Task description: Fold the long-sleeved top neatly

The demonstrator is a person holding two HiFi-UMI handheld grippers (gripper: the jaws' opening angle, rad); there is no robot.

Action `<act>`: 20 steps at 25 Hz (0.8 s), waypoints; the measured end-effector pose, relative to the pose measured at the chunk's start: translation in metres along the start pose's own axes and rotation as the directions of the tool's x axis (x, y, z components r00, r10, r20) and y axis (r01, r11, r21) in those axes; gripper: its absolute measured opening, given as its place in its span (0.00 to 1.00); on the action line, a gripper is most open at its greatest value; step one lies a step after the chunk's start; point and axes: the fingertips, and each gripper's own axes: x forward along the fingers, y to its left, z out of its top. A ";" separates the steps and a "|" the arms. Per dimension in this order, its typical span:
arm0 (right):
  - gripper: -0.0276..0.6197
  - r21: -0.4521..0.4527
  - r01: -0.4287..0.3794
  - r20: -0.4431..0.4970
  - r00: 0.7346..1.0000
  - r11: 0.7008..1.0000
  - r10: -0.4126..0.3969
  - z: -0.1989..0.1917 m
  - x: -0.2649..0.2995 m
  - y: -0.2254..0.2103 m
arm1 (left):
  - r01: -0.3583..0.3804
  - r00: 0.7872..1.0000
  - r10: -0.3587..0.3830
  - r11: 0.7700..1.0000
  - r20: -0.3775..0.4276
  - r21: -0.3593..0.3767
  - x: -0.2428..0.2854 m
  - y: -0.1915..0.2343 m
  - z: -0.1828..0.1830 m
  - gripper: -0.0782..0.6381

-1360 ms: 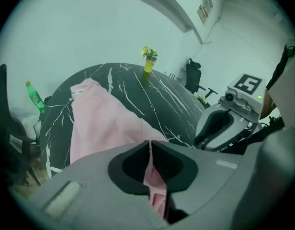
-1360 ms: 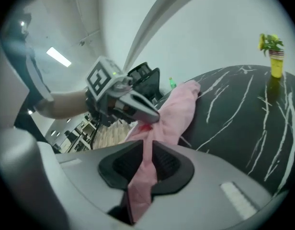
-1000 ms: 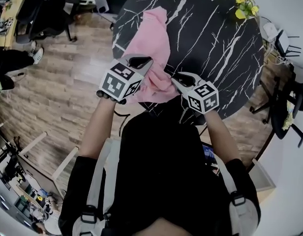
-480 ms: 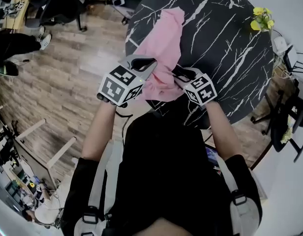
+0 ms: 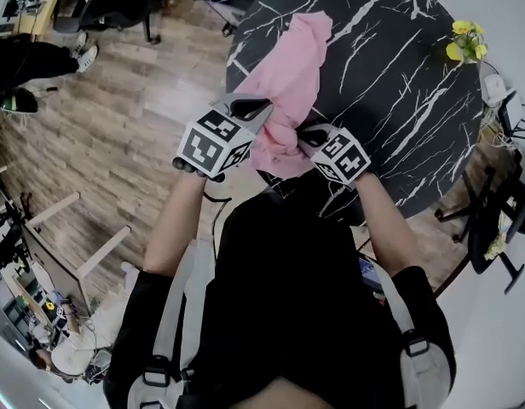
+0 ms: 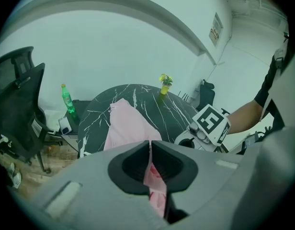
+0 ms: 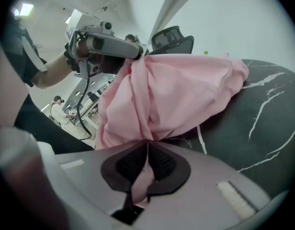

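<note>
1. The top (image 5: 290, 75) lies crumpled on the left part of the table (image 5: 399, 66). Its far end rests on the marble. Its near end is gathered up at the table's near edge, in front of the person.
2. The left gripper (image 5: 250, 107) has its jaws pressed together on a thin pinch of pink cloth, which runs down between the pads.
3. The right gripper (image 5: 311, 135) is likewise clamped on a fold of the top, and the cloth bunches up just ahead of its jaws.
4. The two grippers sit near each other with a wad of cloth between them. I cannot tell which part of the top each one holds, whether hem, shoulder or sleeve.
5. Step in hand, as I judge it: taking hold of the top to open it out. No fold is made yet, and no sleeve or straight edge can be made out.
6. The next move likely calls for drawing the hands apart with both pinches kept firm, then lifting so the cloth hangs free. After that the top can be laid flat on the bare marble.
7. The flowers (image 5: 465, 39) stand well apart at the far right, so there is room to spread. If either pinch holds several layers, the top may not open cleanly and would need a regrip.
</note>
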 end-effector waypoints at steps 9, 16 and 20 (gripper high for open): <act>0.06 0.122 0.140 0.126 0.980 0.983 -0.155 -0.018 -0.071 -0.044 | -0.038 0.999 0.038 0.999 -0.010 0.017 0.021 -0.017 0.014 0.14; 0.06 0.017 0.137 0.138 0.981 0.990 -0.138 -0.036 -0.102 -0.009 | -0.120 0.993 0.120 0.993 -0.024 -0.021 0.043 -0.029 0.013 0.14; 0.06 0.069 0.065 0.211 0.974 0.996 -0.078 -0.031 -0.118 0.014 | -0.112 0.994 0.112 0.993 -0.010 -0.030 0.054 -0.037 0.018 0.14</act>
